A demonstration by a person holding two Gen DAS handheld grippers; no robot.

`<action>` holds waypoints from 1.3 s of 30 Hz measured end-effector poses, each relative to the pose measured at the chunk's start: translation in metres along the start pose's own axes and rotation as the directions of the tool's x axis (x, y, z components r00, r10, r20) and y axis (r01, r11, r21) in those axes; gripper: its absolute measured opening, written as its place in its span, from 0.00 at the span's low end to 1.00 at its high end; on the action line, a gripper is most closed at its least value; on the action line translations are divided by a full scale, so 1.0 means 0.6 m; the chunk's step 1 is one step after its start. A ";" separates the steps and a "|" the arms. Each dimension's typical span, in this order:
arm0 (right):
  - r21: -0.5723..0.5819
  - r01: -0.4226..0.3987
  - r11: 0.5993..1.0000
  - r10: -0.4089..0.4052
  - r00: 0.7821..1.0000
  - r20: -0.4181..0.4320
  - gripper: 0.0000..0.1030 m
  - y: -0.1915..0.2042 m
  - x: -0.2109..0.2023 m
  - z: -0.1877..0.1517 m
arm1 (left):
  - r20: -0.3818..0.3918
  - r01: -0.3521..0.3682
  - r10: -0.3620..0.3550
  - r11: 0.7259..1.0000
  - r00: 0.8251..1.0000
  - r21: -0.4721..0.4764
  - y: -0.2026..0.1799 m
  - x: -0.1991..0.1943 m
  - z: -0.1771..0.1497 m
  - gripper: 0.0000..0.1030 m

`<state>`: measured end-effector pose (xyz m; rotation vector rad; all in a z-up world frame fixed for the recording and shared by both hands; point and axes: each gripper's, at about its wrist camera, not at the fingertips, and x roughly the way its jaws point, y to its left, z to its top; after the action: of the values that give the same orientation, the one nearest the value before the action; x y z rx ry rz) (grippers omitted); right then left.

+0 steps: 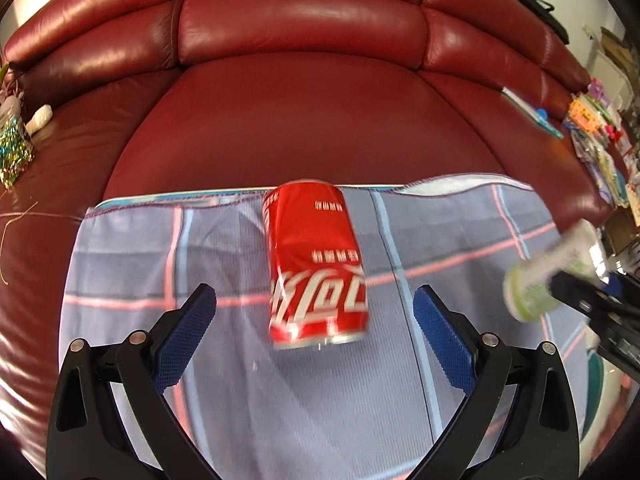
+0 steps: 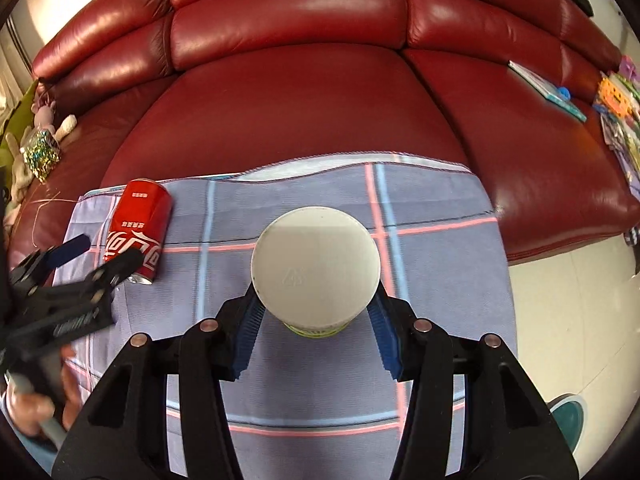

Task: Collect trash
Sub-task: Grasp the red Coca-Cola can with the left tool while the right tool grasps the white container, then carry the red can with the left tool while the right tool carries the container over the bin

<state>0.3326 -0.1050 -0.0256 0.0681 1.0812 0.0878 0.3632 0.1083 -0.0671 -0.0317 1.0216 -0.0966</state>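
Observation:
A red Coca-Cola can (image 1: 316, 264) lies on its side on a blue plaid cloth (image 1: 224, 380) spread over a red leather sofa. My left gripper (image 1: 314, 312) is open, its blue pads on either side of the can's near end without touching it. The can also shows in the right wrist view (image 2: 138, 228) with the left gripper (image 2: 102, 250) at it. My right gripper (image 2: 316, 316) is shut on a white cup with a green band (image 2: 316, 264), its flat end toward the camera. The cup appears blurred in the left wrist view (image 1: 548, 272).
The sofa seat (image 1: 312, 128) and backrest lie beyond the cloth. A glittery bundle (image 1: 14, 152) and a plush toy (image 2: 44, 116) sit at the left end. Books and colourful toys (image 1: 592, 124) lie at the right end. Pale floor (image 2: 568, 320) shows to the right.

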 end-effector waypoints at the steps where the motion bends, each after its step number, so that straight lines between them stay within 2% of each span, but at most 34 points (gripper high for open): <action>1: 0.005 -0.003 1.000 0.003 1.000 -0.004 0.47 -0.006 0.000 -0.003 | -0.007 -0.011 0.011 1.000 1.000 0.007 -0.004 0.011 0.004 0.94; 5: 0.047 -0.034 0.998 0.035 0.999 -0.014 0.47 -0.033 -0.001 -0.016 | -0.049 -0.022 0.023 1.000 0.999 0.010 -0.011 0.047 0.008 0.75; 6: 0.059 -0.041 0.997 0.042 0.999 -0.015 0.47 -0.040 -0.002 -0.020 | -0.055 -0.021 0.021 1.000 0.998 0.008 -0.012 0.051 0.007 0.66; 8: 0.075 -0.051 0.996 0.053 0.999 -0.015 0.47 -0.050 -0.005 -0.027 | -0.053 -0.026 0.026 1.000 0.998 0.010 -0.017 0.057 0.005 0.55; 12: 0.111 -0.072 0.991 0.074 0.997 -0.016 0.47 -0.071 -0.014 -0.045 | -0.026 -0.043 0.044 0.998 0.999 0.040 -0.029 0.042 -0.009 0.55; 19: 0.154 -0.081 0.985 0.085 0.996 -0.023 0.47 -0.102 -0.044 -0.094 | 0.016 -0.021 0.019 0.996 1.000 0.091 -0.060 -0.024 -0.063 0.55; 29: 0.203 -0.109 0.973 0.117 0.993 -0.027 0.47 -0.141 -0.113 -0.204 | 0.031 0.068 -0.073 0.985 0.997 0.156 -0.141 -0.136 -0.181 0.55; 39: 0.276 -0.112 0.955 0.106 0.994 0.039 0.47 -0.228 -0.219 -0.317 | 0.018 0.169 -0.178 0.957 0.984 0.236 -0.259 -0.221 -0.284 0.55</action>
<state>0.1084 -0.2524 -0.0126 0.3815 1.0601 0.0341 0.1392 -0.0306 -0.0320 0.0910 0.9615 -0.3748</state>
